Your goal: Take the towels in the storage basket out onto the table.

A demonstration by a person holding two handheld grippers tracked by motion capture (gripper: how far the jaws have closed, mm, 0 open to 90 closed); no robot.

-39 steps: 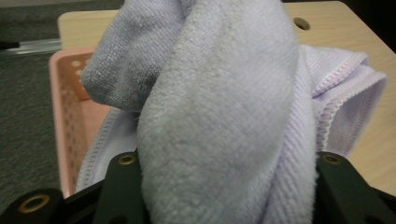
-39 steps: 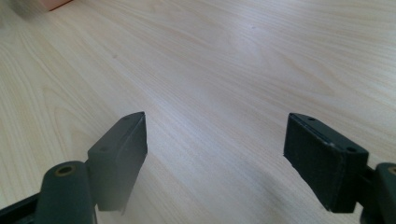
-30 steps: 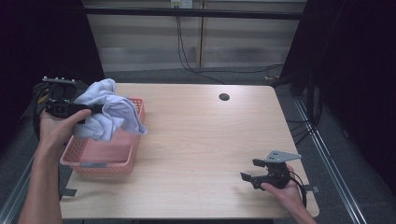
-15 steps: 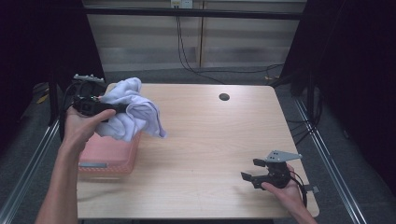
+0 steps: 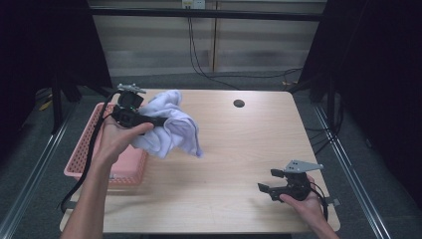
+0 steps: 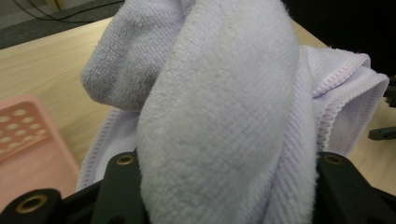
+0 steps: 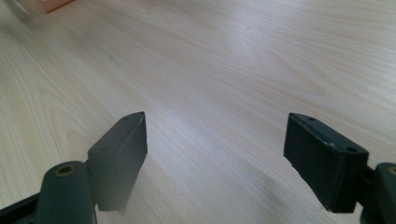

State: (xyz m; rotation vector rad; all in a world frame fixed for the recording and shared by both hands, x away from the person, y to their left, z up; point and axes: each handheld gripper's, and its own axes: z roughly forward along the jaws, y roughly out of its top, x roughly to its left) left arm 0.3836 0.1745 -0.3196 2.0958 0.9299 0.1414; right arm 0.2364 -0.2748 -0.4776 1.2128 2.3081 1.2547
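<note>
A basket sits on the table's left edge. Right of it a towel hangs, seemingly above the tabletop. A small hole lies upper centre.

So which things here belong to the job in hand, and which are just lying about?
In the job:
- lavender towel, clamped in the left gripper and held above the table
- pink basket at the table's left edge

Lying about:
- right gripper, open and idle over bare wood
- dark round hole near the table's far edge

The bunched towel hides the left tongs' pads and much of the basket
</note>
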